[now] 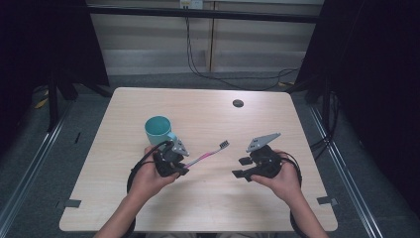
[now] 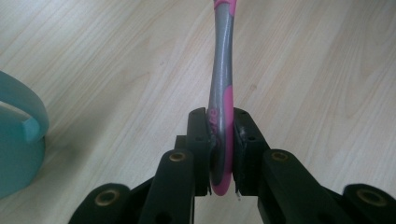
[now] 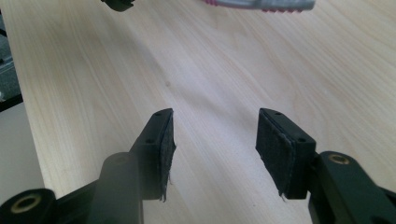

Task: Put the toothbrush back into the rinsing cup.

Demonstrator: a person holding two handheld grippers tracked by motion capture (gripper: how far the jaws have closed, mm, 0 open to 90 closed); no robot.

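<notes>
Left gripper was pinching the toothbrush by the lower end of its pink-and-grey handle; in the left gripper view both pads sat flush against the handle, one on each side, with the handle's pink butt end poking out just below them. The toothbrush ran up and away from the jaws, off the top of that view. From the high view it was lifted off the table, angled up to the right, dark bristle head at the far end, pointing toward the right gripper. The two grippers were apart, the head ending in the gap between them. Right gripper was spread, nothing between its jaws: the right gripper view had both pads clear, with bare wood showing between them. In that view the toothbrush shaft crossed the top edge, well beyond the fingertips, no contact. A teal cup stood upright on the table just behind the left gripper, close to it; whether they touched, I couldn't tell. Its handle and side wall showed at the left edge of the left gripper view. A small dark round spot sat near the table's far edge, well away from everything.
</notes>
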